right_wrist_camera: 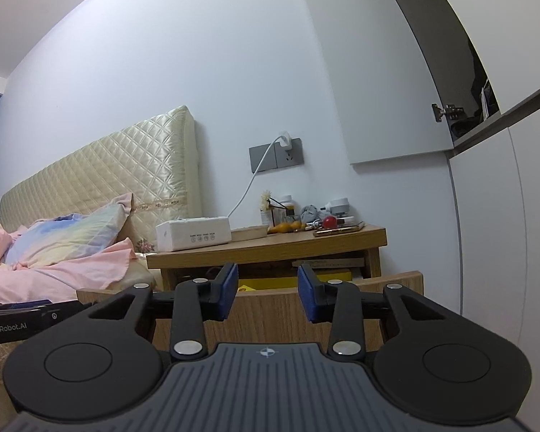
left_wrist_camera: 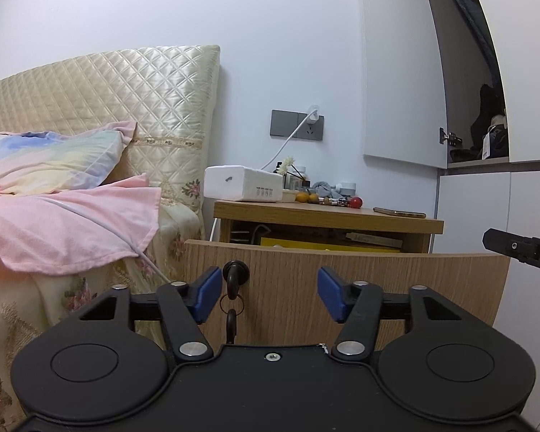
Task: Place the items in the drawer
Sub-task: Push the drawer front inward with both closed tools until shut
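Note:
A wooden nightstand [left_wrist_camera: 306,213] [right_wrist_camera: 270,245] has its drawer [left_wrist_camera: 342,262] [right_wrist_camera: 270,309] pulled out toward me. A yellow flat item [left_wrist_camera: 327,244] [right_wrist_camera: 270,282] lies inside it. On top sit a white tissue pack [left_wrist_camera: 243,188] [right_wrist_camera: 192,233], a gold phone [left_wrist_camera: 399,212] [right_wrist_camera: 338,229], a red ball [left_wrist_camera: 356,202] [right_wrist_camera: 329,221] and small clutter. My left gripper [left_wrist_camera: 269,295] faces the drawer front, open, with nothing pressed between its blue pads. A key [left_wrist_camera: 235,273] hangs from the drawer lock just right of the left pad. My right gripper [right_wrist_camera: 268,295] is open and holds nothing.
A bed with a quilted headboard [left_wrist_camera: 126,108], pillow and pink blanket [left_wrist_camera: 72,223] lies left of the nightstand. A white charger cable [left_wrist_camera: 284,144] runs from the wall socket. White wardrobe doors [right_wrist_camera: 486,234] stand at the right. The other gripper [left_wrist_camera: 522,250] shows at the right edge.

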A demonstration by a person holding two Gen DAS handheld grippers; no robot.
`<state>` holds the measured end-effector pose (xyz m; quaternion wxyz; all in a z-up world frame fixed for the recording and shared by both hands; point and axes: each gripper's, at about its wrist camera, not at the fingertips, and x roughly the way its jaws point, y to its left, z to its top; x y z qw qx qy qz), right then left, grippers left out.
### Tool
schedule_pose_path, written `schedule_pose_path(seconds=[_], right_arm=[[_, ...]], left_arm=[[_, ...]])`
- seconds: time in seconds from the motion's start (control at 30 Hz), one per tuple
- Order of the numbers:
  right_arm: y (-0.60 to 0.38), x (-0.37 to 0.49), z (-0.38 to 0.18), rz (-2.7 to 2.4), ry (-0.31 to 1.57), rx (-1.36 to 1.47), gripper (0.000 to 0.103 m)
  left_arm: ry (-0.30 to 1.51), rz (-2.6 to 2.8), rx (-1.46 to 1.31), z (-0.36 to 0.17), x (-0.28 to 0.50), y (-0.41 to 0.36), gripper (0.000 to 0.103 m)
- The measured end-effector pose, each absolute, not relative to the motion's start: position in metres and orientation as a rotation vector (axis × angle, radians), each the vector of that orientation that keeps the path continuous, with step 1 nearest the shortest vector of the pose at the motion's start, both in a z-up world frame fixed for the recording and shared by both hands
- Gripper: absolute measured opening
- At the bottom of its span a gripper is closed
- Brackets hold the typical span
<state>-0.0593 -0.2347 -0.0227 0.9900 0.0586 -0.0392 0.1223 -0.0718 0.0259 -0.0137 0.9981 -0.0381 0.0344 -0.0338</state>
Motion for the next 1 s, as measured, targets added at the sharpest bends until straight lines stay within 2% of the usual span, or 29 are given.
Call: schedule_pose_path(seconds=[0.13,0.3,0.7,0.87,0.93,1.0], right_arm=[[-0.2348,-0.0588,-0.0221,0.239,-0.073,0.118,0.028],[-0.2363,-0.0573,-0.022,0.233,-0.069,0.134,0.021],[-0.2373,-0.0582,-0.0243,0.233,-0.056,0.142,0.019],[-0.2357,-0.0585,-0.025,0.211,-0.058,0.139,0.019],[-0.2353,-0.0578,-0.0258,0.206,-0.055,0.137,0.013],[-0.2349,-0.057,-0.0267,0.202,-0.049,0.135,0.012]], left_arm=[[0.072,-0.08,-0.076,-0.0145,-0.0721,0.0261,0.041],[0.076,-0.094,-0.067,-0.0149,-0.0721,0.024,0.019],[0.083,-0.075,-0.075,-0.018,-0.0722,0.0228,0.002],[0.09,-0.055,-0.08,-0.0201,-0.071,0.0242,0.002],[0.097,-0.056,-0.092,-0.0214,-0.0697,0.0259,0.002],[0.111,-0.056,-0.107,-0.0228,-0.0668,0.0274,0.002]])
